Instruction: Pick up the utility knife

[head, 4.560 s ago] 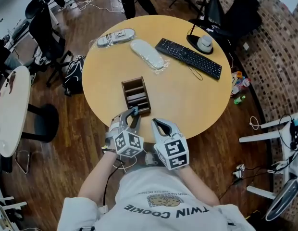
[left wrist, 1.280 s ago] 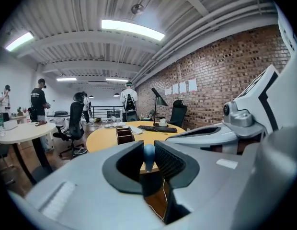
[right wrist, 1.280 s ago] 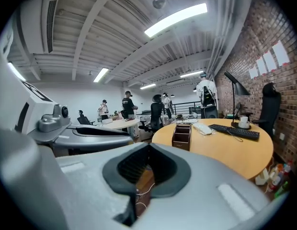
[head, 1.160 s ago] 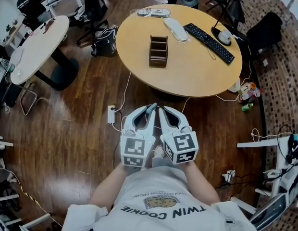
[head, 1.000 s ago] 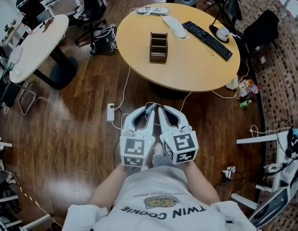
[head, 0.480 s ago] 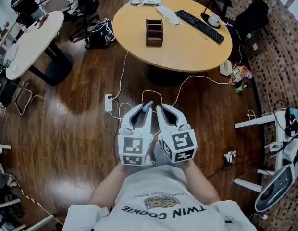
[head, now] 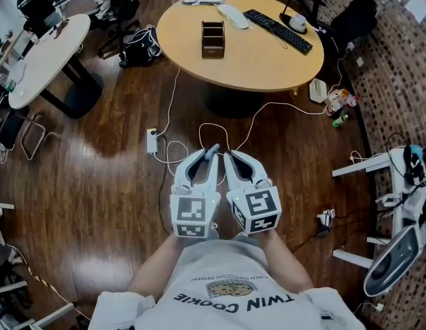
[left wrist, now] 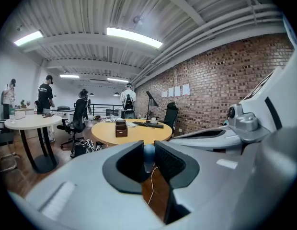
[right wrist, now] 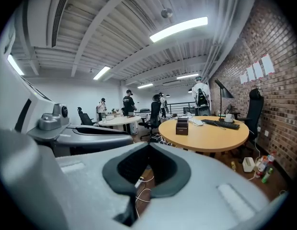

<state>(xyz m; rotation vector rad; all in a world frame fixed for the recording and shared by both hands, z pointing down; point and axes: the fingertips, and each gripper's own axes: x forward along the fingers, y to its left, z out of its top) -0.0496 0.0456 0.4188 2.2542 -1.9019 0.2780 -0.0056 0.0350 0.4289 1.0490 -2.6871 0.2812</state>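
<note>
In the head view my left gripper is held close in front of my body, shut on the utility knife. Only the knife's blue-grey end shows beyond the fingertips. The left gripper view has that rounded blue-grey end pinched between the dark pads of the left gripper. My right gripper sits right beside the left one, shut with nothing in it. In its own view the right gripper has its jaws meeting at the tip. Both hang over the wooden floor, well back from the round table.
On the round table stand a brown wooden organizer, a black keyboard and a white pouch. White cables and a power strip lie on the floor ahead. A white table and chairs stand at the left.
The round table has slid further away and up in the head view as I backed off from it. Both grippers keep the same pose, the knife still in the left one.
</note>
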